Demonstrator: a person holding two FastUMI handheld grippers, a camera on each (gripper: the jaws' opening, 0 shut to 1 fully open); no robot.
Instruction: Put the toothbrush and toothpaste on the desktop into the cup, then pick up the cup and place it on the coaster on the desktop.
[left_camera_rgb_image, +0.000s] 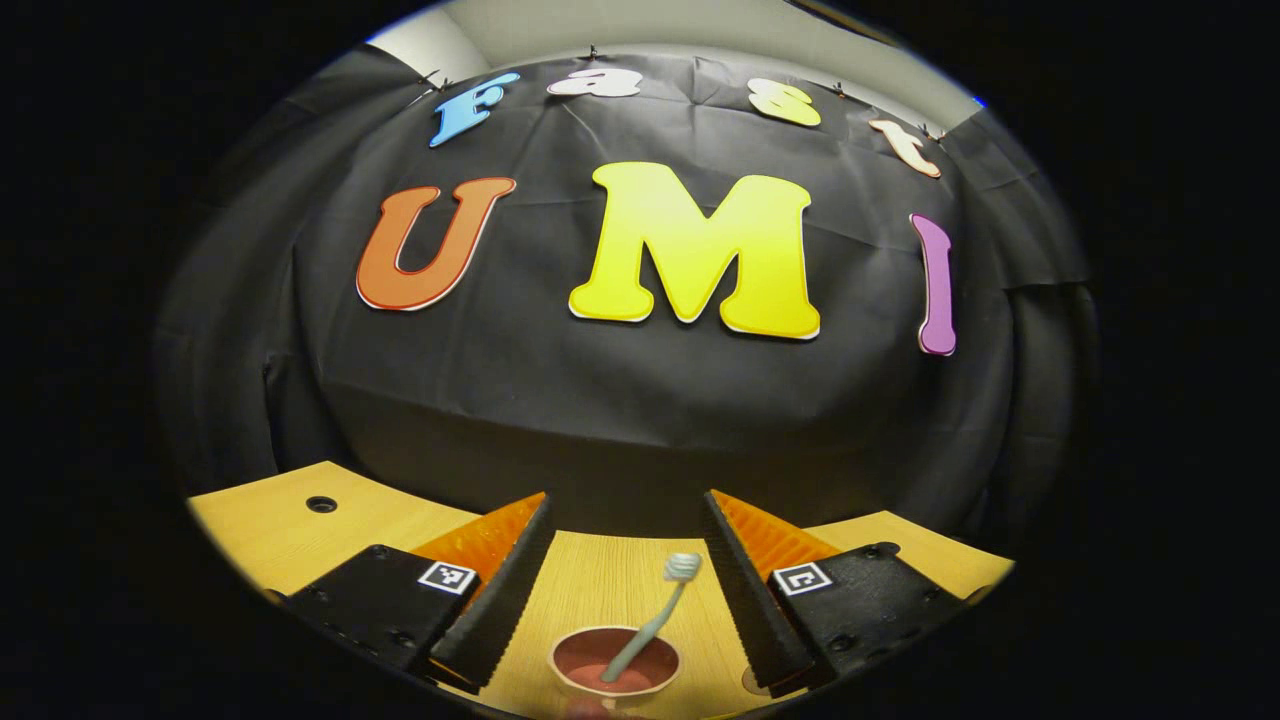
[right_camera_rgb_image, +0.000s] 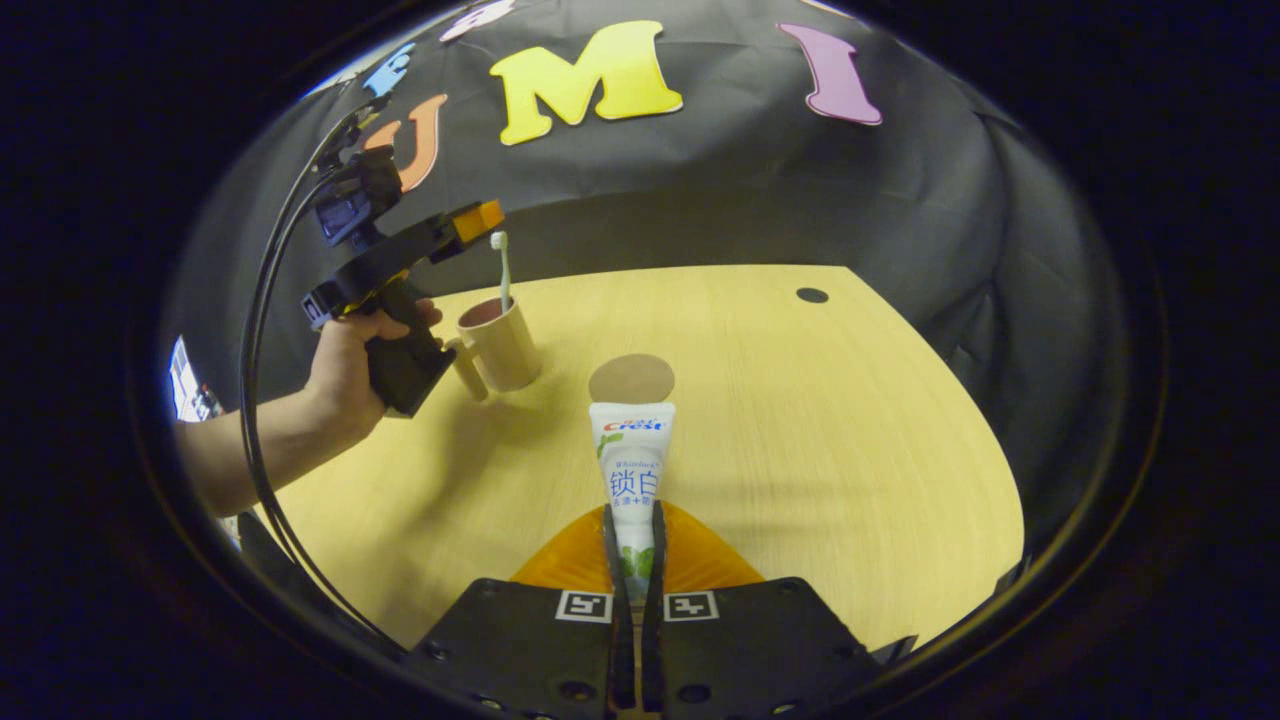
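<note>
A tan cup (right_camera_rgb_image: 498, 345) with a dark red inside (left_camera_rgb_image: 615, 662) stands on the wooden desktop (right_camera_rgb_image: 800, 420). A pale toothbrush (left_camera_rgb_image: 655, 615) leans in it, bristles up (right_camera_rgb_image: 499, 262). My left gripper (left_camera_rgb_image: 625, 560) hovers above the cup, open, with the brush between its spread fingers but untouched; in the right gripper view it hangs over the cup (right_camera_rgb_image: 470, 222), held by a hand. My right gripper (right_camera_rgb_image: 632, 535) is shut on a white toothpaste tube (right_camera_rgb_image: 632, 460), held above the desk and pointing forward. A round brown coaster (right_camera_rgb_image: 631, 379) lies just beyond the tube's far end.
A small dark hole (right_camera_rgb_image: 812, 295) marks the desktop near its far right edge; another hole (left_camera_rgb_image: 321, 503) is at the left in the left gripper view. A person's forearm (right_camera_rgb_image: 270, 435) and black cables (right_camera_rgb_image: 262, 330) reach in from the left. Black cloth walls the booth.
</note>
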